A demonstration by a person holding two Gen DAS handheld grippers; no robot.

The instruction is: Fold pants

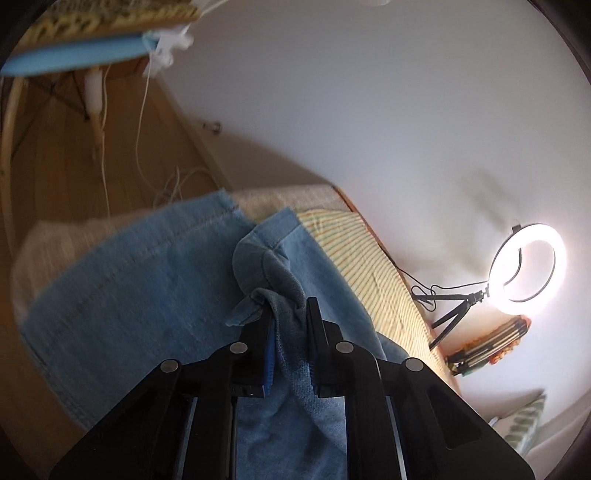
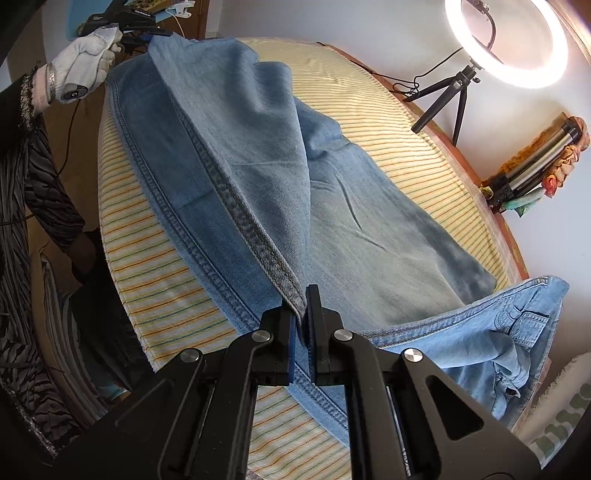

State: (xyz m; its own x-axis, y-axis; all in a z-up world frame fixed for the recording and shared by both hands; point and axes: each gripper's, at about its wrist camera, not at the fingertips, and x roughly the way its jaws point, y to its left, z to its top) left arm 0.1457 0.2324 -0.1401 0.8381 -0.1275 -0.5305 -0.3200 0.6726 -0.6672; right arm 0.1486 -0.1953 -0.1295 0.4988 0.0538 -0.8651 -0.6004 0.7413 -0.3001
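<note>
Light blue denim pants [image 2: 332, 206] lie along a striped yellow bed cover [image 2: 155, 266], waistband and pockets hanging at the right end [image 2: 517, 332]. My right gripper [image 2: 301, 306] is shut on the seamed edge of one leg near the middle and holds it lifted. My left gripper [image 1: 286, 310] is shut on a bunched hem corner of the pants [image 1: 147, 280]; it also shows at the far end in the right wrist view [image 2: 147, 33], held by a white-gloved hand [image 2: 85, 62]. The leg is stretched between the two grippers.
A lit ring light on a tripod [image 2: 506, 40] stands at the bed's far right by the white wall. A folded tripod in floral cloth [image 2: 535, 158] lies beside it. Wooden floor with cables [image 1: 122, 147] and a chair lie past the bed's end.
</note>
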